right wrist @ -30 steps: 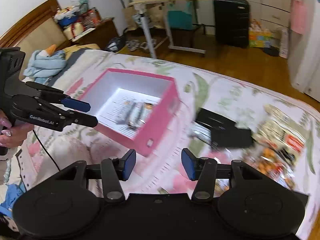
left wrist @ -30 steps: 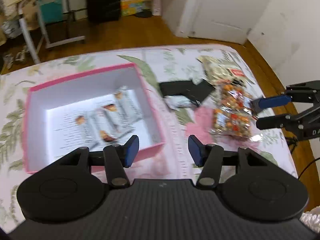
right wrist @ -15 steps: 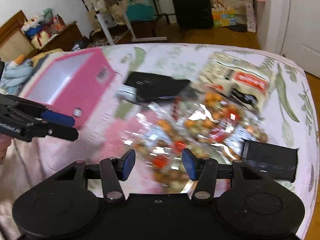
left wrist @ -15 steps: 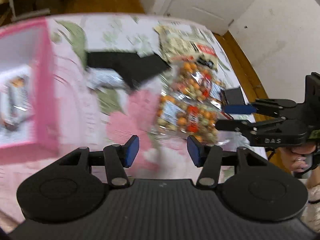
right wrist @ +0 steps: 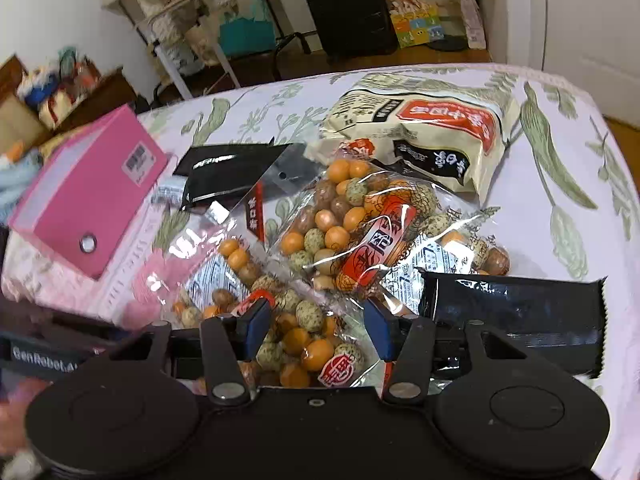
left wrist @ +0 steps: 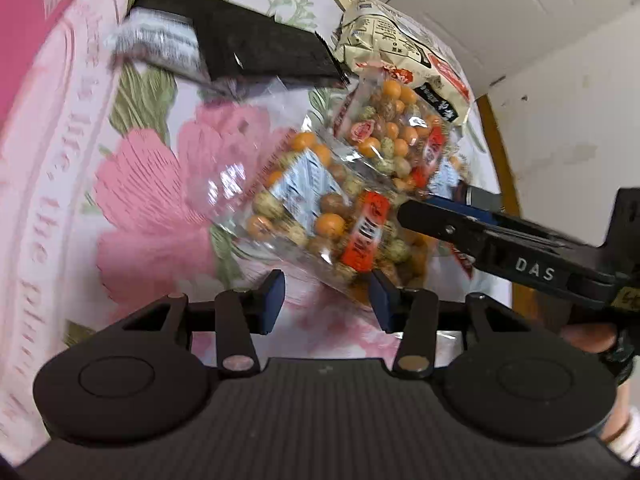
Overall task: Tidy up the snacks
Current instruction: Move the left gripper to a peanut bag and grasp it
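Both pairs of jaws stand apart, gripping nothing. From left to right in the right wrist view: the pink box [right wrist: 92,196] lies at the far left on the floral bedspread [right wrist: 568,128]; beside it rests a black packet [right wrist: 224,176]; then come clear bags of coated nuts [right wrist: 348,220], overlapping one another at the centre; a cream snack bag [right wrist: 424,140] lies behind them, touching the upper nut bag; a second black packet [right wrist: 516,316] lies at the right, partly over a nut bag. The right gripper [right wrist: 316,332] hovers low over the nearest nut bag, whose contents show between its blue pads [right wrist: 256,328]; contact cannot be told. The left gripper [left wrist: 326,300], seen in its own view, points at the near edge of a nut bag [left wrist: 332,216], which lies just ahead of the gap between the fingers. In that view the right gripper [left wrist: 416,210] enters from the right, its tips over the far side of the same cluster. Beyond, a silver wrapper [left wrist: 160,44] lies against the black packet [left wrist: 260,48].
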A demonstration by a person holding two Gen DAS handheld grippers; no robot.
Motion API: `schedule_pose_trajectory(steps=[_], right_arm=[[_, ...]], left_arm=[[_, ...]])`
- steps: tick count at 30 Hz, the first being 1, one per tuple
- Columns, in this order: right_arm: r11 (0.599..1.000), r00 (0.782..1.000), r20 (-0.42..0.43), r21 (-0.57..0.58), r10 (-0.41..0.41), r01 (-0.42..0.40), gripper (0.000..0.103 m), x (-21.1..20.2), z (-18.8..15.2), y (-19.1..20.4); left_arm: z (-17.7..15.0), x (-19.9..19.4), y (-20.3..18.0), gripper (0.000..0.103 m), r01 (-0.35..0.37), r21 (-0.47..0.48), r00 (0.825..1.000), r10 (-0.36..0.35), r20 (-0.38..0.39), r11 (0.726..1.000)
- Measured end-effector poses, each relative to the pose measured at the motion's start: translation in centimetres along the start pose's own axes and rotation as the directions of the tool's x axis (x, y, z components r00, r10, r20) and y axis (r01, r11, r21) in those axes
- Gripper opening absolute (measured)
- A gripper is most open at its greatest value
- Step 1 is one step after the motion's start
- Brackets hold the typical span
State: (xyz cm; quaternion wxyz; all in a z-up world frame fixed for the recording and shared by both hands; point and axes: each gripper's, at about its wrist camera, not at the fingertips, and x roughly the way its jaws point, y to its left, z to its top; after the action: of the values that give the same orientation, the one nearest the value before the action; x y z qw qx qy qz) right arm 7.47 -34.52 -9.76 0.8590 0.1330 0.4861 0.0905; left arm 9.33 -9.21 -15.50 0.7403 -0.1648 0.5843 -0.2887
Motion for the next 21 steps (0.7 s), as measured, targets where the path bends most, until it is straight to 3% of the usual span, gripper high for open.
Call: schedule_pose_trajectory(steps=[3, 7, 14, 16, 19, 21], right_arm=[[1.000, 1.000, -0.005, 0.017, 0.014, -0.014, 0.057, 0.0, -0.1, -0.2], [0.999, 0.998, -0.055, 0.042, 0.026, -0.024, 0.059, 0.6, -0.1, -0.6], [0.964, 0.987, -0.132, 0.260, 0.095, -0.058, 0.062, 1.3, -0.1, -1.7], [0.939, 0.975, -0.152, 0.327, 0.163, -0.106, 0.062, 1.5, -0.6, -1.9], [0.894, 0.937, -0.182, 0.397, 0.297, -0.206, 0.061, 1.9, -2.1, -1.5], [0.913, 0.932, -0.193, 0.335, 0.306, -0.231, 0.061, 1.6, -2.9, -0.2]], left_arm=[[-0.5, 0.8, 0.0, 0.045, 0.046, -0.054, 0.999, -0.047, -0.016, 0.997], [-0.8, 1.0, -0.2, 0.045, 0.051, -0.060, 0.999, -0.051, -0.004, 0.997], [-0.9, 0.6, 0.6, 0.043, 0.036, -0.090, 0.999, -0.036, 0.001, 0.995], [-0.9, 0.1, 1.0, 0.043, 0.013, -0.083, 1.000, -0.013, 0.003, 0.996], [-1.0, -1.0, 1.6, 0.043, -0.032, -0.042, 0.999, 0.033, 0.028, 0.999], [-0.9, -1.3, 2.1, 0.041, -0.025, -0.027, 1.000, 0.025, 0.008, 0.999]])
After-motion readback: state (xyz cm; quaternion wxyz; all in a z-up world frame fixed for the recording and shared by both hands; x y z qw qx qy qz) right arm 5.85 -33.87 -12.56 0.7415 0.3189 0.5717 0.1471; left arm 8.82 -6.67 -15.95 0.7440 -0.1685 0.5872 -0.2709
